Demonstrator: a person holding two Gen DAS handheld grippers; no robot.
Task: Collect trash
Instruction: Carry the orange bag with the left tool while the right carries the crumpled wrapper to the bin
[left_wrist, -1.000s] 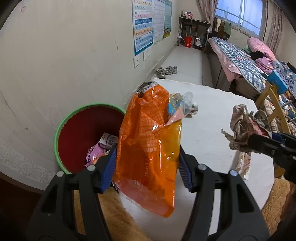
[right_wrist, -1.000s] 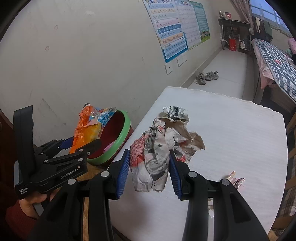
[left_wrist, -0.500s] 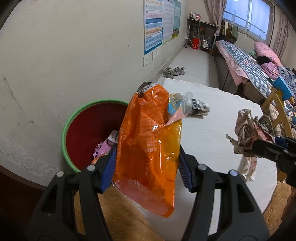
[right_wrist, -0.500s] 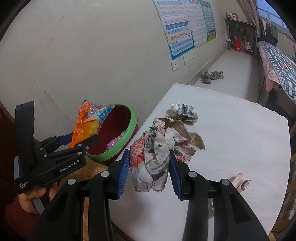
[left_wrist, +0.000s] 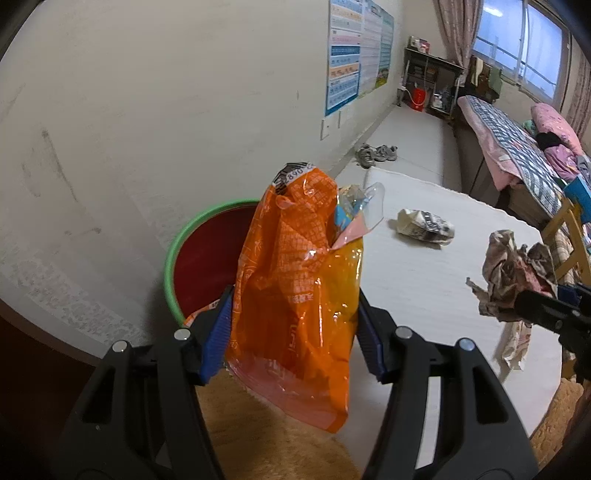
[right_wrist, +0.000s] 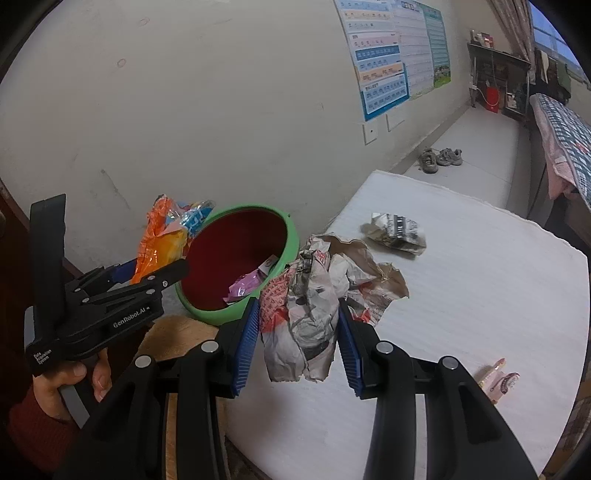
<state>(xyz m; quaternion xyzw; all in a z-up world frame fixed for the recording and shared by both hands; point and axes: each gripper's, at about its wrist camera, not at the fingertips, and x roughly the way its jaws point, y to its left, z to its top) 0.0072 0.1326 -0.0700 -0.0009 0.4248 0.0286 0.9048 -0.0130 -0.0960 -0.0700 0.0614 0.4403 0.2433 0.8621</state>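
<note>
Left wrist view: the left gripper (left_wrist: 293, 325) clamps a glossy, crinkled orange bag (left_wrist: 299, 295) upright beside the round green-rimmed red bin (left_wrist: 207, 258), above a white ribbed mat (left_wrist: 424, 288).

Right wrist view: the right gripper (right_wrist: 297, 341) pinches a crumpled paper wad (right_wrist: 314, 302) near the bin (right_wrist: 288, 240); another wrapper (right_wrist: 397, 228) lies on the mat (right_wrist: 480, 295).

Your way into the bin (right_wrist: 284, 236) is open from above, with the wall (right_wrist: 221, 110) close behind it.
</note>
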